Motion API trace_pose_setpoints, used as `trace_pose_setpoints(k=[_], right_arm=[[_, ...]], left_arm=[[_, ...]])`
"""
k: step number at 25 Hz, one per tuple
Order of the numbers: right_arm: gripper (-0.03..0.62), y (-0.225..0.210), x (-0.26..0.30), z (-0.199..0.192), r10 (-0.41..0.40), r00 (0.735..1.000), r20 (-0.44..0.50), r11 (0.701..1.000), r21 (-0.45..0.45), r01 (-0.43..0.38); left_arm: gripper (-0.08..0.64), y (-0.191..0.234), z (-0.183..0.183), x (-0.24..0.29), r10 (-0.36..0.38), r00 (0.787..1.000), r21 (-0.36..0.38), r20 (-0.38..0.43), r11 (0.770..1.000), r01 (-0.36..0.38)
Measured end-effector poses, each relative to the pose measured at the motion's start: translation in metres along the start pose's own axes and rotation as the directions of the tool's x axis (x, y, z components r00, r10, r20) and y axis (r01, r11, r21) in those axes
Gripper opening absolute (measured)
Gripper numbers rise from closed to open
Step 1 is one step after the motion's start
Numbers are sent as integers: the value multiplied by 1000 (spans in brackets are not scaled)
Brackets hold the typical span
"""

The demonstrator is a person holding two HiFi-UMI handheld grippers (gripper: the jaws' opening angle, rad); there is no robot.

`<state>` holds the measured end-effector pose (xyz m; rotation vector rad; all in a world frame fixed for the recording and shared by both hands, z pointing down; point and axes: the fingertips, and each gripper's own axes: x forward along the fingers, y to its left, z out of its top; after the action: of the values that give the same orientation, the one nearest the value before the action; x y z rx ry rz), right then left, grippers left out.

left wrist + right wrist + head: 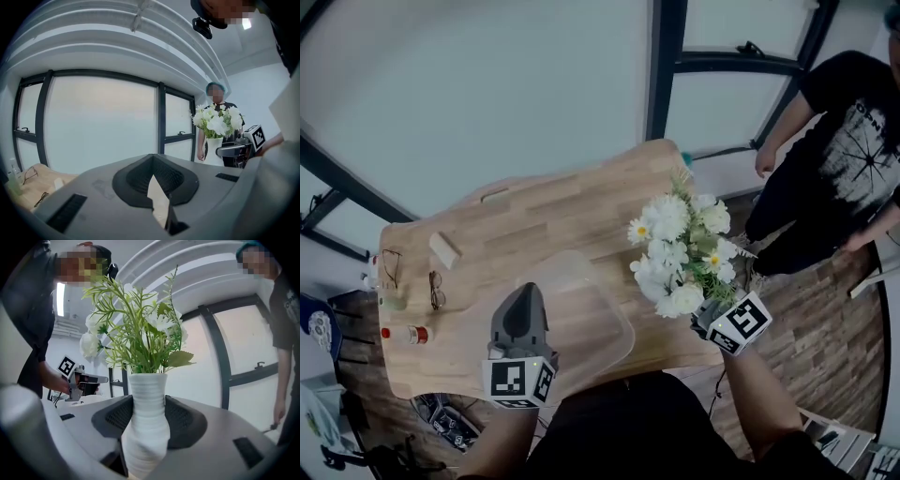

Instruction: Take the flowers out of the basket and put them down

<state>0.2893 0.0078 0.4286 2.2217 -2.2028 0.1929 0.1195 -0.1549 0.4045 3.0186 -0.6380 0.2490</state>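
White flowers (680, 253) with green leaves stand upright in a ribbed white vase (146, 427). My right gripper (701, 315) is shut on that vase, holding it above the right end of the wooden table (562, 206). In the right gripper view the dark pads (185, 420) press on both sides of the vase. The basket (591, 319) is a clear plastic tub at the table's near edge. My left gripper (523, 292) is shut on its thin rim (158, 199), which shows as a pale sheet between the jaws. The left gripper view shows the flowers (216, 122) off to the right.
Two pairs of glasses (437, 289), a small wooden block (445, 249) and a red-capped bottle (411, 334) lie on the table's left part. A person in black (834, 159) stands past the table's right end. Dark window frames (666, 66) run behind.
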Motion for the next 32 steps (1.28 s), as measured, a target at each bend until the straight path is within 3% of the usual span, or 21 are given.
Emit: trace_pose_setpoints(k=[32], right_arm=[[232,-25,16,-100,39,996,-80,999,0,-39]], left_arm=[[5,-12,-23,-22,133,988,26,-79,991,-132]])
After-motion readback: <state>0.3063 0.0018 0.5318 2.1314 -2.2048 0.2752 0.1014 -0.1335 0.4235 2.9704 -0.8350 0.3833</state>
